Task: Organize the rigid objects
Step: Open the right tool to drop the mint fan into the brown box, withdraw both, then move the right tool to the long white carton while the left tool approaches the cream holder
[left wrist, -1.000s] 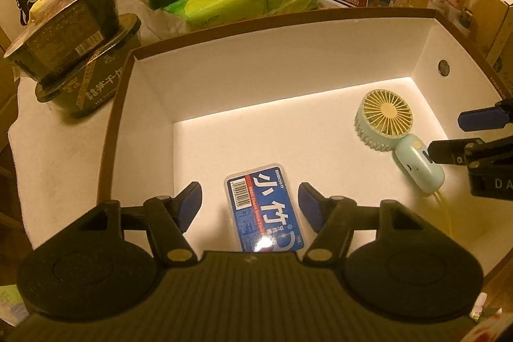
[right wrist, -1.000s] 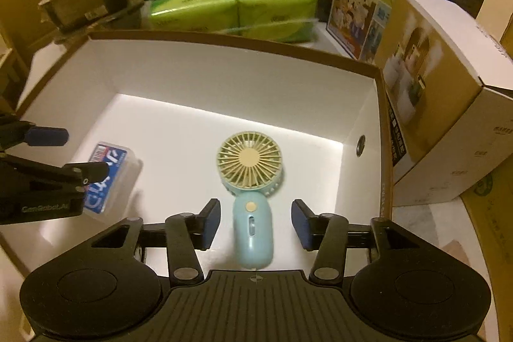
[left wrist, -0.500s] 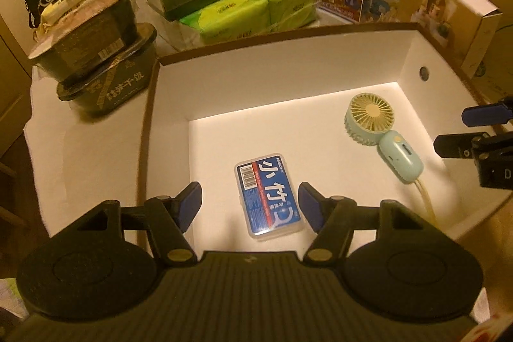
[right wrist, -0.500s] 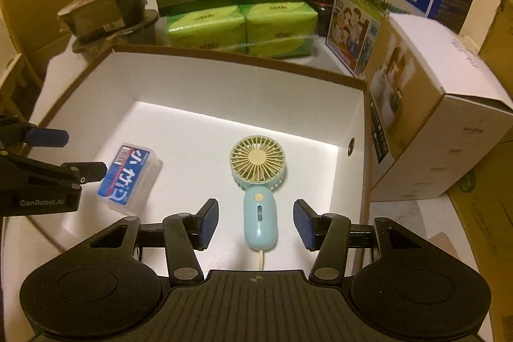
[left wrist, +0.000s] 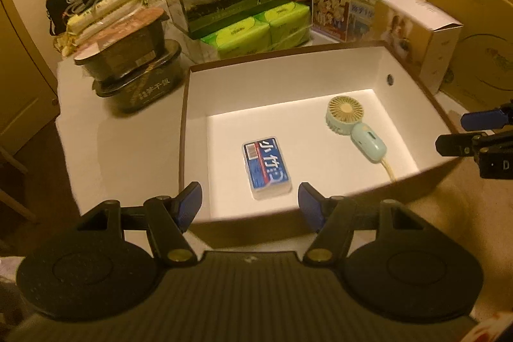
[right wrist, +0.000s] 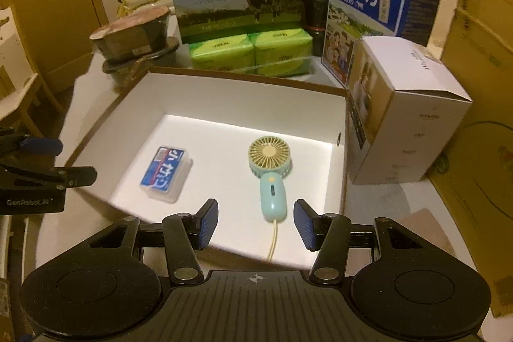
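Blue case (left wrist: 266, 168) and fan (left wrist: 352, 124) lie well apart in box (left wrist: 282, 61).

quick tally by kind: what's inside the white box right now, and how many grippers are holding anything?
Blue card case: 1
Mint handheld fan, cord trailing toward the near wall: 1
Total inside the white box: 2
Grippers holding something: 0; left gripper and right gripper are both open and empty, outside the box at its near wall.
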Action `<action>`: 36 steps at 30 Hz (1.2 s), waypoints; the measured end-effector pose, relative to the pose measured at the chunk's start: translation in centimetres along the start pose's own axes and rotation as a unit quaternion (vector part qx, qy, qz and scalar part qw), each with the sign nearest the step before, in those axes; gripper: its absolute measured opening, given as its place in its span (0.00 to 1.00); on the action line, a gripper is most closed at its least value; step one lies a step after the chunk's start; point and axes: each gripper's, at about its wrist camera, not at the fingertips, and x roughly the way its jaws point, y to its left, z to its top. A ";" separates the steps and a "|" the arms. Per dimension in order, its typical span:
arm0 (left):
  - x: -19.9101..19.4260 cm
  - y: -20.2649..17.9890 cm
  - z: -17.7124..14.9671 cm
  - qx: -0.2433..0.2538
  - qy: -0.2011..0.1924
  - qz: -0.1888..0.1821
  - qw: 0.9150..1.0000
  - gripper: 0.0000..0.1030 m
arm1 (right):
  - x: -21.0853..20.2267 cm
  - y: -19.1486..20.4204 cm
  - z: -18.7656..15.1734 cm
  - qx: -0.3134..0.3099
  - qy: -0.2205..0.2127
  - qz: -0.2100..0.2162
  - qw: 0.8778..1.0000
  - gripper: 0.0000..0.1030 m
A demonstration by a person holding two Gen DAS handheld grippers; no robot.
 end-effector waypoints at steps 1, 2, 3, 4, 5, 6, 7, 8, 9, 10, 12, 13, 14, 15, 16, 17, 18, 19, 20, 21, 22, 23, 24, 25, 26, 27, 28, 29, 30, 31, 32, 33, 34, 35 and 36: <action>-0.6 0.0 -0.5 -0.004 -0.002 -0.003 1.000 0.62 | -0.6 0.1 -0.4 0.002 -0.001 0.001 1.000 0.52; -1.3 -0.1 -1.1 -0.007 -0.001 -0.005 1.000 0.62 | -1.2 0.2 -0.9 0.005 -0.003 0.002 1.000 0.52; -1.9 -0.2 -1.6 -0.010 -0.001 -0.007 1.000 0.62 | -1.8 0.3 -1.5 0.009 -0.005 0.005 1.000 0.52; -2.6 -0.3 -2.2 -0.013 -0.003 -0.009 1.000 0.62 | -2.3 0.4 -2.0 0.011 -0.005 0.007 1.000 0.52; -3.2 -0.4 -2.8 -0.014 -0.005 -0.010 1.000 0.62 | -3.0 0.5 -2.7 0.014 -0.006 0.008 1.000 0.52; -3.9 -0.5 -3.4 -0.016 -0.007 -0.011 1.000 0.62 | -3.6 0.7 -3.3 0.016 -0.009 0.011 1.000 0.52; -4.5 -0.6 -4.1 -0.019 -0.009 -0.012 1.000 0.62 | -4.1 0.8 -3.7 0.016 -0.010 0.013 1.000 0.52; -5.0 -0.6 -4.7 -0.021 -0.009 -0.013 1.000 0.62 | -4.7 1.0 -4.3 0.015 -0.012 0.016 1.000 0.52; -5.5 -0.6 -5.4 -0.025 -0.009 -0.011 1.000 0.62 | -5.3 1.2 -5.1 0.017 -0.014 0.016 1.000 0.52; -6.0 -0.6 -6.1 -0.029 -0.008 -0.007 1.000 0.62 | -5.8 1.4 -5.7 0.017 -0.014 0.017 1.000 0.52; -6.9 -0.6 -7.4 -0.038 -0.008 -0.005 0.999 0.62 | -6.6 1.8 -6.9 0.013 -0.013 0.020 1.000 0.52; -7.4 -0.6 -8.0 -0.043 -0.007 -0.006 0.999 0.62 | -7.0 2.0 -7.6 0.013 -0.014 0.020 1.000 0.52; -7.9 -0.6 -8.6 -0.047 -0.008 -0.006 0.999 0.62 | -7.5 2.1 -8.2 0.014 -0.016 0.019 1.000 0.52; -8.3 -0.6 -9.2 -0.051 -0.009 -0.005 0.999 0.62 | -8.0 2.3 -8.8 0.016 -0.018 0.020 0.999 0.52; -8.8 -0.6 -9.8 -0.056 -0.010 -0.003 0.998 0.62 | -8.5 2.4 -9.4 0.019 -0.019 0.023 0.999 0.52; -9.3 -0.6 -10.2 -0.058 -0.009 -0.003 0.998 0.62 | -9.0 2.5 -10.0 0.022 -0.020 0.026 0.999 0.52; -9.7 -0.6 -10.7 -0.061 -0.009 -0.002 0.998 0.62 | -9.3 2.6 -10.5 0.024 -0.020 0.029 0.999 0.52; -10.1 -0.7 -11.2 -0.063 -0.010 -0.001 0.998 0.62 | -9.6 2.7 -10.9 0.027 -0.019 0.030 0.999 0.52; -10.5 -0.8 -11.6 -0.064 -0.011 0.001 0.998 0.62 | -10.0 2.8 -11.4 0.030 -0.020 0.031 0.999 0.52; -10.9 -0.9 -12.0 -0.064 -0.012 0.002 0.998 0.62 | -10.4 3.0 -11.9 0.033 -0.021 0.031 0.999 0.52; -11.4 -1.0 -12.4 -0.063 -0.014 0.005 0.998 0.62 | -10.6 3.0 -12.2 0.034 -0.024 0.032 0.999 0.52; -11.7 -1.2 -12.9 -0.063 -0.015 0.007 0.998 0.62 | -11.0 3.2 -12.7 0.036 -0.026 0.033 0.998 0.52; -11.9 -1.3 -13.2 -0.064 -0.014 0.008 0.998 0.62 | -11.2 3.4 -13.1 0.036 -0.027 0.033 0.998 0.52; -12.1 -1.5 -13.6 -0.065 -0.012 0.007 0.998 0.62 | -11.4 3.5 -13.5 0.038 -0.028 0.034 0.998 0.52; -12.2 -1.5 -14.0 -0.067 -0.010 0.006 0.998 0.62 | -11.6 3.6 -13.9 0.042 -0.027 0.035 0.998 0.52; -12.4 -1.7 -14.4 -0.070 -0.008 0.006 0.997 0.62 | -11.7 3.7 -14.4 0.047 -0.025 0.035 0.998 0.52; -12.4 -1.7 -14.9 -0.074 -0.006 0.004 0.997 0.62 | -11.7 3.8 -14.9 0.050 -0.024 0.036 0.998 0.52; -12.5 -1.8 -15.2 -0.077 -0.004 0.001 0.997 0.62 | -11.7 3.9 -15.3 0.053 -0.021 0.038 0.998 0.52; -12.5 -1.8 -15.7 -0.081 -0.002 0.000 0.997 0.62 | -11.6 4.0 -15.9 0.055 -0.018 0.040 0.998 0.52; -12.5 -1.8 -16.0 -0.085 0.000 -0.001 0.996 0.62 | -11.6 4.1 -16.2 0.057 -0.017 0.039 0.997 0.52; -12.5 -1.8 -16.3 -0.088 0.001 -0.001 0.996 0.62 | -11.6 4.3 -16.8 0.059 -0.015 0.039 0.997 0.52; -12.5 -1.9 -16.7 -0.089 0.001 0.000 0.996 0.62 | -11.5 4.5 -17.4 0.061 -0.011 0.038 0.997 0.52; -12.4 -1.9 -17.1 -0.090 0.001 0.002 0.996 0.62 | -11.3 4.5 -17.8 0.064 -0.009 0.038 0.997 0.52; -12.4 -1.9 -17.4 -0.092 0.003 0.003 0.996 0.62 | -11.2 4.5 -18.1 0.067 -0.007 0.037 0.997 0.52; -12.3 -1.8 -17.7 -0.094 0.005 0.004 0.996 0.62 | -11.0 4.4 -18.6 0.070 -0.004 0.037 0.997 0.52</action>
